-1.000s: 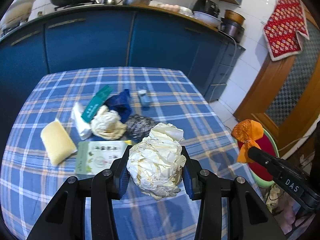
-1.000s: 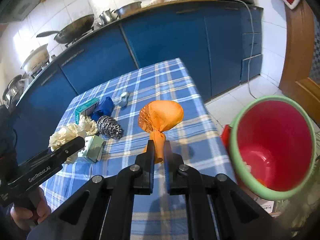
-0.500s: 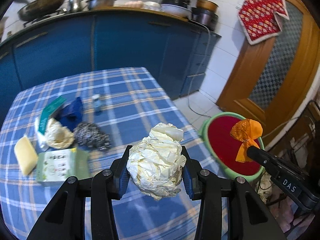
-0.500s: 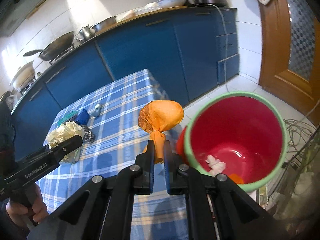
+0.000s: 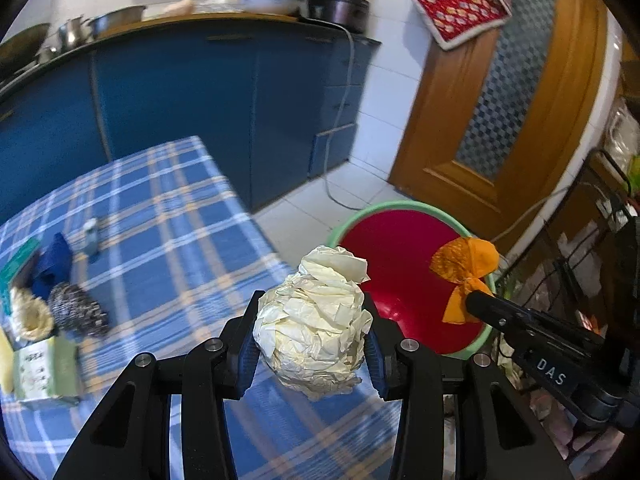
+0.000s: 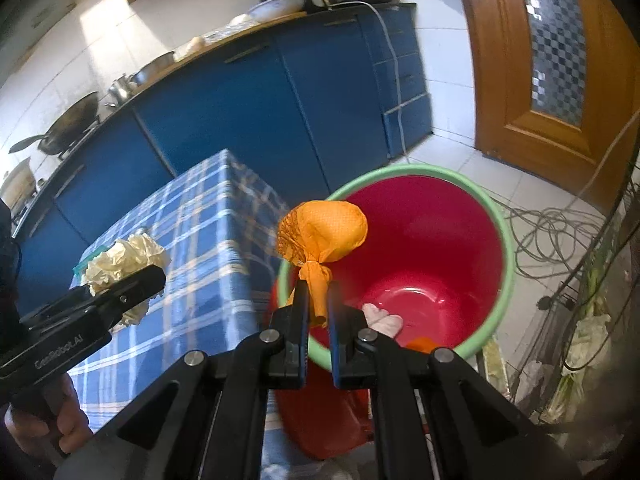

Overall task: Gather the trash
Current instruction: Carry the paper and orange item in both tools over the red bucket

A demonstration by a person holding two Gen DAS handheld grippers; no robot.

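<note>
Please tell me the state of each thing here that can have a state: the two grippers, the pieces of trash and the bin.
left gripper: shut on cream paper ball, held above the table edge
right gripper: shut on orange wad, held over the bin
red bin: upright, open, some trash at its bottom

Beside the one red bin (image 6: 440,240): two paper balls (image 5: 316,320) (image 5: 30,316); one orange wad (image 6: 322,232); one scourer (image 5: 76,308); two boxes (image 5: 44,368) (image 5: 16,266).
</note>
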